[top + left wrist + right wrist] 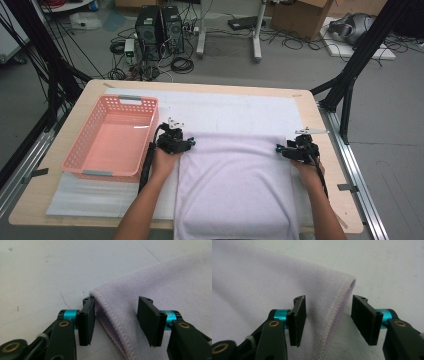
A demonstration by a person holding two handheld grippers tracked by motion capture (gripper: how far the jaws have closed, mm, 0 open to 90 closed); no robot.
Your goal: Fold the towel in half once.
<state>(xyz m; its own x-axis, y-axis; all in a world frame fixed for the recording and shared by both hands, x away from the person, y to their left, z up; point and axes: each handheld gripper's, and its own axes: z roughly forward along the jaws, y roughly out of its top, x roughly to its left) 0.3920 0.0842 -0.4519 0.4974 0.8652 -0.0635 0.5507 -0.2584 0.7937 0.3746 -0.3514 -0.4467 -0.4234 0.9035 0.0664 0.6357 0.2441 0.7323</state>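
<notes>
A lilac towel (235,185) lies folded on the white mat (225,107), its near end hanging over the table's front edge. My left gripper (191,143) sits at the towel's far left corner and my right gripper (277,148) at its far right corner. In the left gripper view the left gripper (116,300) stands open astride the hemmed corner of the towel (175,282), and the pads do not press on it. In the right gripper view the right gripper (330,298) is open too, with the folded hem of the towel (262,277) between its jaws, unpinched.
A pink plastic basket (90,135) stands on the left of the wooden table (310,107), close to my left hand. Black frame legs rise at both sides of the table. Computers and cables lie on the floor beyond.
</notes>
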